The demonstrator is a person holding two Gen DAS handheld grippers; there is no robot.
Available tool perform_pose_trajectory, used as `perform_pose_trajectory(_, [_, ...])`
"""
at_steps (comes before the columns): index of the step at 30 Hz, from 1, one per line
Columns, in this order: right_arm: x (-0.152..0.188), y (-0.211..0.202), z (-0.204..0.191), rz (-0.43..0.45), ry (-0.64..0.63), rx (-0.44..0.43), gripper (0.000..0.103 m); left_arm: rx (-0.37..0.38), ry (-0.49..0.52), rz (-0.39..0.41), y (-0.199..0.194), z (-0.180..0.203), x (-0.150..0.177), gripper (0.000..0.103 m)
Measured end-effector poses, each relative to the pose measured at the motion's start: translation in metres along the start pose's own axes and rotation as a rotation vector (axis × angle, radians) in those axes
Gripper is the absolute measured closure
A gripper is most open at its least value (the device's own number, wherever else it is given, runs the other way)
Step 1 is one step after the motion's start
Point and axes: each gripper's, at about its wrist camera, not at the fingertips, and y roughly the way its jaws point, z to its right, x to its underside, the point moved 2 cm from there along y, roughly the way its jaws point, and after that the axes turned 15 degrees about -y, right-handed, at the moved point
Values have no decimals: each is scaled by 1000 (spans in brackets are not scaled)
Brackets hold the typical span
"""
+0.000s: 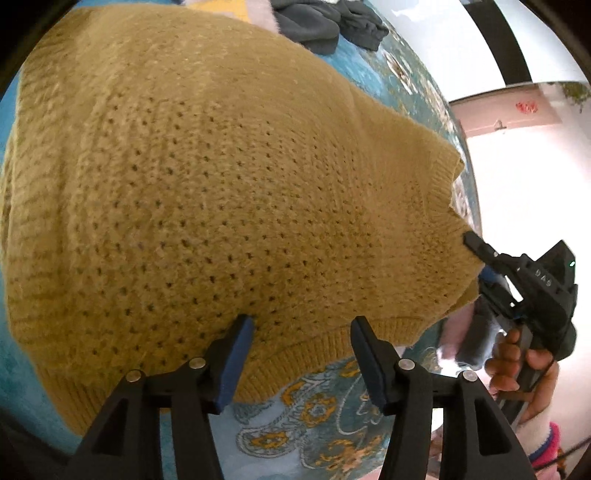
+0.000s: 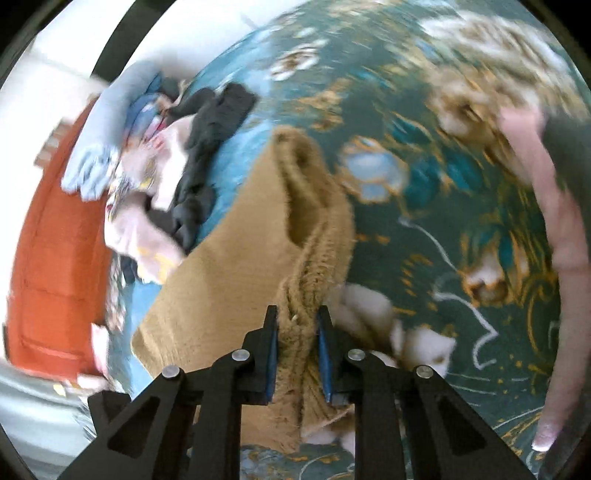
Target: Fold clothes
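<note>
A mustard-yellow knitted sweater [image 1: 207,192] lies spread on a teal patterned bedspread [image 1: 317,417]. My left gripper [image 1: 302,325] is open, its fingers just over the sweater's ribbed hem, holding nothing. My right gripper [image 2: 297,332] is shut on a bunched ribbed edge of the sweater [image 2: 236,266] and lifts it a little. The right gripper also shows in the left wrist view [image 1: 476,243], pinching the sweater's right corner.
A pile of dark grey clothes [image 1: 325,22] lies at the far end of the bed. In the right wrist view a heap of mixed clothes [image 2: 155,158] sits beside an orange-red headboard [image 2: 55,280]. A pink garment [image 2: 554,221] lies at the right.
</note>
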Motion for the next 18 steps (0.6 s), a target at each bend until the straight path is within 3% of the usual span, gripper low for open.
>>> perform_pose_trajectory(3, [-12,-3,-37,-8,-64,12,84,33,-4,38,-23,-8,10,44])
perform_pose_trajectory(5, [-16,-9,-65,7,-118,-12,84,104,-18,120,-49,0,4,44])
perform_pose_trajectory(9, [-19,-17,-149,30,-372,-43,84,234,-98,287,-111,-33,-1,44])
perform_pose_trajectory(14, [14,-11,-241,-5,-701,-107,84,369,-231,430,-173,-93,-1,43])
perform_pose_trajectory(18, [49,26,-281,-115,-807,-164,84,407,-294,490,-191,-114,6,42])
